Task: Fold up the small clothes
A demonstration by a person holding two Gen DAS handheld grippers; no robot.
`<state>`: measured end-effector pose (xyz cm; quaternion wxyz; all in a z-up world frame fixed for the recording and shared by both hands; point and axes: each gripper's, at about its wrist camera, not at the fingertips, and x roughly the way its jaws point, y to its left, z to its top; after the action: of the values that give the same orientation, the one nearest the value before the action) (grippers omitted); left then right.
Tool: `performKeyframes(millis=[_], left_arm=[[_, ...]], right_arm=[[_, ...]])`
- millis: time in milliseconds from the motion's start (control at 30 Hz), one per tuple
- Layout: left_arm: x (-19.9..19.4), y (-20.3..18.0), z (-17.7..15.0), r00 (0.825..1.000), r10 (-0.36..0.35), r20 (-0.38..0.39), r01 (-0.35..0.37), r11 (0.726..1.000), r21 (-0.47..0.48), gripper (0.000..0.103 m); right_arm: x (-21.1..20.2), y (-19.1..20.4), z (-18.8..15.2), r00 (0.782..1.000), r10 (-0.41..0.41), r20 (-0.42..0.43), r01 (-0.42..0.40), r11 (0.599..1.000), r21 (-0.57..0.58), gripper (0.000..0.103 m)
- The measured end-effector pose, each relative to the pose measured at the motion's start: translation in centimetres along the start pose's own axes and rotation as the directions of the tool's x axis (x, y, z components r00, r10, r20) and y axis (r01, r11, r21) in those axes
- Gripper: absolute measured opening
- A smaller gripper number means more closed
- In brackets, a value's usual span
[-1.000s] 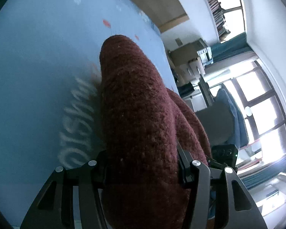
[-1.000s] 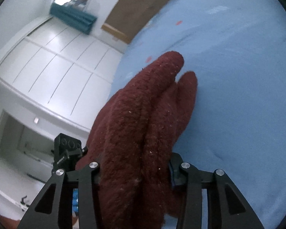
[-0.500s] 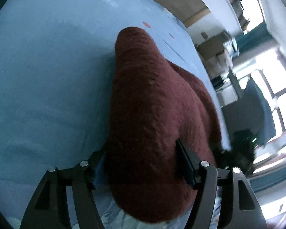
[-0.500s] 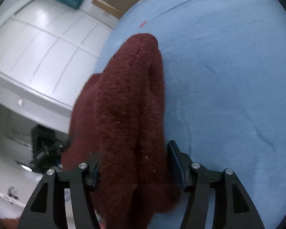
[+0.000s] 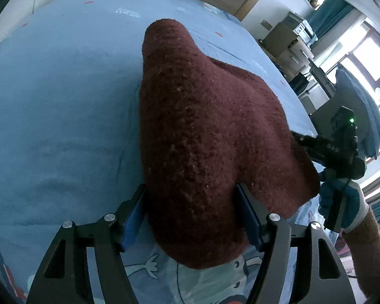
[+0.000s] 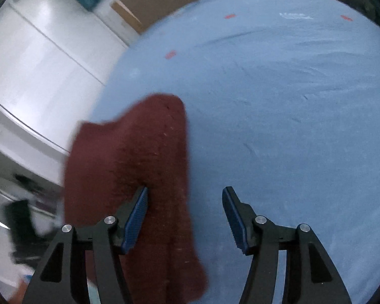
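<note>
The maroon knitted garment (image 5: 205,136) lay bunched on the blue bedsheet (image 5: 58,96). The left gripper (image 5: 192,215) was opening, the garment between its jaws; the right gripper (image 6: 185,217) stood wide, knit brushing its left pad.

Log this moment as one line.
left gripper: jaws opening around maroon knit | right gripper: open, knit beside left pad | blue sheet
</note>
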<state>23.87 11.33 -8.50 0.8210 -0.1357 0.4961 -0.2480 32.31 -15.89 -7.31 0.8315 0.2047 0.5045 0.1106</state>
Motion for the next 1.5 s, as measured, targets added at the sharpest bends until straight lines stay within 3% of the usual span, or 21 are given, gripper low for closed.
performKeyframes(millis=[133, 367, 533, 633, 900, 1000, 1067, 1233, 1500], left_arm=[[-0.6, 0.6, 0.5, 1.000, -0.008, 0.017, 0.009, 1.000, -0.029, 0.065], [-1.6, 0.5, 0.4, 0.999, 0.025, 0.026, -0.025, 1.000, -0.002, 0.064], [-0.2, -0.5, 0.4, 0.997, 0.080, 0.009, -0.080, 0.996, 0.038, 0.067], [-0.4, -1.1, 0.5, 0.997, 0.080, 0.021, -0.081, 0.996, 0.025, 0.067], [-0.7, -1.6, -0.6, 0.995, 0.094, 0.020, -0.095, 0.995, 0.032, 0.066], [0.0, -2.7, -1.3, 0.993, 0.114, 0.006, -0.115, 0.991, 0.075, 0.067], [0.5, -3.4, -1.7, 0.989, 0.148, 0.005, -0.147, 0.983, 0.113, 0.068], [1.2, -3.0, -1.6, 0.992, 0.123, -0.005, -0.122, 0.990, 0.076, 0.072], [-1.2, -2.6, -1.3, 0.998, 0.023, 0.054, -0.025, 0.999, 0.039, 0.071]], right_arm=[[0.0, 1.2, 1.0, 0.998, -0.065, 0.000, 0.064, 0.997, -0.042, 0.061], [-3.4, 3.0, -0.9, 0.999, -0.027, 0.020, 0.029, 0.993, -0.110, 0.061], [-2.2, 1.2, -3.7, 0.986, -0.161, -0.050, 0.153, 0.980, -0.130, 0.061], [-3.4, 0.6, -4.4, 0.988, -0.153, -0.017, 0.151, 0.984, -0.098, 0.061], [-8.4, 4.1, -4.7, 0.985, -0.088, 0.151, 0.109, 0.985, -0.134, 0.061], [-8.3, 5.3, -5.6, 0.988, -0.064, 0.138, 0.086, 0.983, -0.162, 0.061], [-7.0, 4.9, -5.9, 0.990, -0.093, 0.106, 0.110, 0.979, -0.170, 0.061], [-3.3, 3.2, -6.6, 0.976, -0.214, 0.029, 0.215, 0.959, -0.185, 0.061], [-2.4, 0.8, -6.0, 0.976, -0.217, 0.011, 0.216, 0.965, -0.151, 0.065]])
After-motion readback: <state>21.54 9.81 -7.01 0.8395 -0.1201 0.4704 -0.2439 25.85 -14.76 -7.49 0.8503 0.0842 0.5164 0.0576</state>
